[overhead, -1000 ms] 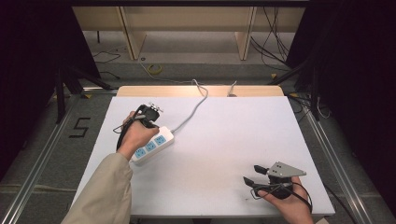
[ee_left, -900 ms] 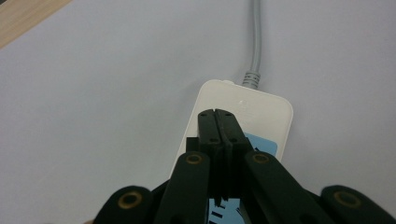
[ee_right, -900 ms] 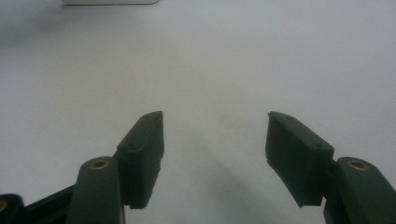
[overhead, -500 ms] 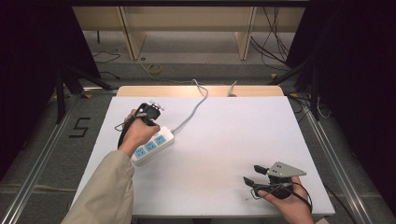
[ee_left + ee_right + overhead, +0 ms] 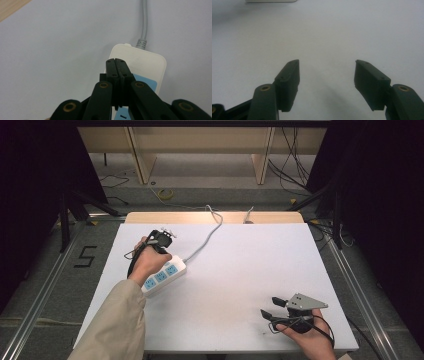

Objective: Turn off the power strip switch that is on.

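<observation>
A white power strip (image 5: 165, 274) with blue socket faces lies on the left part of the white table (image 5: 250, 260). Its grey cable (image 5: 207, 237) runs to the far edge. A person's left hand holds my left gripper (image 5: 165, 251) over the strip. In the left gripper view my left gripper (image 5: 116, 61) has its jaws pressed together with nothing between them, just above the cable end of the power strip (image 5: 147, 62). My right gripper (image 5: 270, 306) rests at the near right in the person's right hand. In the right gripper view, my right gripper (image 5: 327, 82) stands open and holds nothing.
A wooden strip (image 5: 150, 217) borders the table's far edge. Loose cables lie on the floor (image 5: 165, 194) beyond, under wooden furniture legs (image 5: 140, 155). Metal rails (image 5: 360, 295) run along both sides of the table. Dark curtains close in left and right.
</observation>
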`<state>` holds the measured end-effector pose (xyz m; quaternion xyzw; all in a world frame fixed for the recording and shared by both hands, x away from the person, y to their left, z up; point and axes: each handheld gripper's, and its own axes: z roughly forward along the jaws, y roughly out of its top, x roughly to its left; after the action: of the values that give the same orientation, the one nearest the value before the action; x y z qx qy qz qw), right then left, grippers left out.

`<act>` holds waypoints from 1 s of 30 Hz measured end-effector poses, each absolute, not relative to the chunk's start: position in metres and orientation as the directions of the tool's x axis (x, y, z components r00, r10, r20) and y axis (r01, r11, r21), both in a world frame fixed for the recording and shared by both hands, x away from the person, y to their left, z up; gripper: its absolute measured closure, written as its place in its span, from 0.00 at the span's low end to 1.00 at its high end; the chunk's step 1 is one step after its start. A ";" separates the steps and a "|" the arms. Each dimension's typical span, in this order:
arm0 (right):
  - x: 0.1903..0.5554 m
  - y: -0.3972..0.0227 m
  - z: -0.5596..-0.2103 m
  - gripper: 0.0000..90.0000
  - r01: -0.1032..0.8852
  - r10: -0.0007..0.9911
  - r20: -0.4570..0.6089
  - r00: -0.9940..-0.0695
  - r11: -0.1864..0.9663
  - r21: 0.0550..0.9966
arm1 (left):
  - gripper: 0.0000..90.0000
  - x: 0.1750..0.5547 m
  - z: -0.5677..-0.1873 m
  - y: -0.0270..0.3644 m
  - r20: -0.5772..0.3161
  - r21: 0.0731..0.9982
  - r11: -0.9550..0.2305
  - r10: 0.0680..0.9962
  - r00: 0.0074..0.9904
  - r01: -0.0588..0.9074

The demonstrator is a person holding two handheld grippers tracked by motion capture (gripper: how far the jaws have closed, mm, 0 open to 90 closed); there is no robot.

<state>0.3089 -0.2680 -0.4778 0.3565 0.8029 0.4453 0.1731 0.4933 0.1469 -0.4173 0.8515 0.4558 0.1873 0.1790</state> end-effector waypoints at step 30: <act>0.309 -0.268 -0.478 0.43 0.420 0.726 0.041 -0.686 0.350 0.837 | 1.00 0.499 -0.429 0.143 0.169 0.416 -0.544 0.834 0.526 0.729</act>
<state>0.3087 -0.2681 -0.4779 0.3567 0.8033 0.4448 0.1723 0.4992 0.1435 -0.4292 0.8607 0.4538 0.1765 0.1486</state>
